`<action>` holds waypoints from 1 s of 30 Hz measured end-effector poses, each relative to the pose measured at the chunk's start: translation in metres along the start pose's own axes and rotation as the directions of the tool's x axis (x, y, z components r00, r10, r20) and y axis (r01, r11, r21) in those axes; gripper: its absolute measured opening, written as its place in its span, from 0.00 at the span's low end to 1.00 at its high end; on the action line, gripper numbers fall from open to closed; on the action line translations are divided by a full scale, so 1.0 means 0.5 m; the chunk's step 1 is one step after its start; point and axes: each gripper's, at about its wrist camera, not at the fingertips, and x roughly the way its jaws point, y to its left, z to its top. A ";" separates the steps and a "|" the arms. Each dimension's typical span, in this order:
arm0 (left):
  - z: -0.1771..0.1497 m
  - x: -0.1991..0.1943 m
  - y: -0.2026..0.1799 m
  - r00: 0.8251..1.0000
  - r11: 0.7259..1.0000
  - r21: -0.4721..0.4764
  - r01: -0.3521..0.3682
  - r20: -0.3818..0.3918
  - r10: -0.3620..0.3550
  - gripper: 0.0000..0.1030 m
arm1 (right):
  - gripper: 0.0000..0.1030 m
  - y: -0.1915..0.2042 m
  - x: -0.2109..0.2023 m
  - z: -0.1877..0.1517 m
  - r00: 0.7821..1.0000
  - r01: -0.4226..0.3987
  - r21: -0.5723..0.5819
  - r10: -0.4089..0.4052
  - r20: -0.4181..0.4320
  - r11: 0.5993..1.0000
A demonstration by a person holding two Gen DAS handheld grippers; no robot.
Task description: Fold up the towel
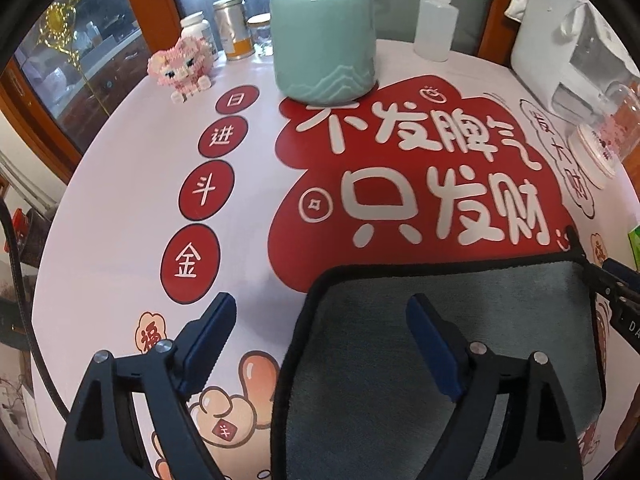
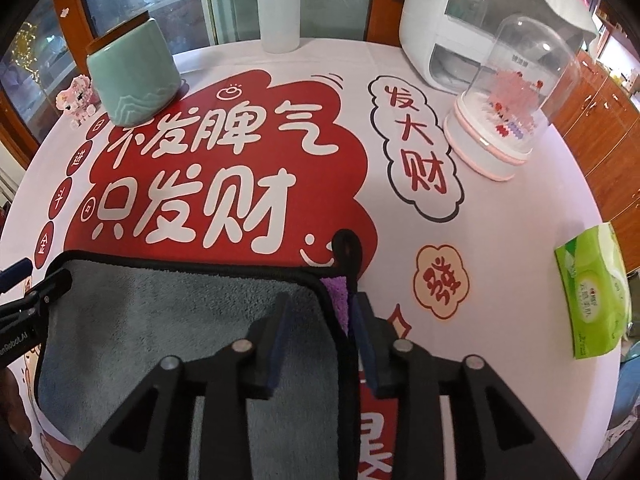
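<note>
The bench [image 2: 500, 216] carries a white cloth printed with a big red patch of Chinese characters; behind it stand wood-framed glass doors. The grey towel [image 1: 400, 360] lies near the front edge, and a purple underside showing at its right corner suggests one fold is already made, with more likely left. The left hand-held gripper [image 1: 320, 344] is spread wide, straddling the towel's left edge and holding nothing. The right hand-held gripper [image 2: 320, 332] is partly closed around the right edge; whether it pinches the cloth cannot be told. A white appliance [image 2: 432, 20], celadon jar [image 1: 324, 40] and squeeze bottle [image 2: 279, 12] stand well behind.
</note>
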 end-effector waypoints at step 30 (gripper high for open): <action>-0.096 -0.253 -0.022 0.993 0.994 -0.051 0.093 0.083 -0.088 0.99 | 0.73 -0.019 -0.227 -0.132 0.990 -0.104 0.054 0.099 0.100 0.993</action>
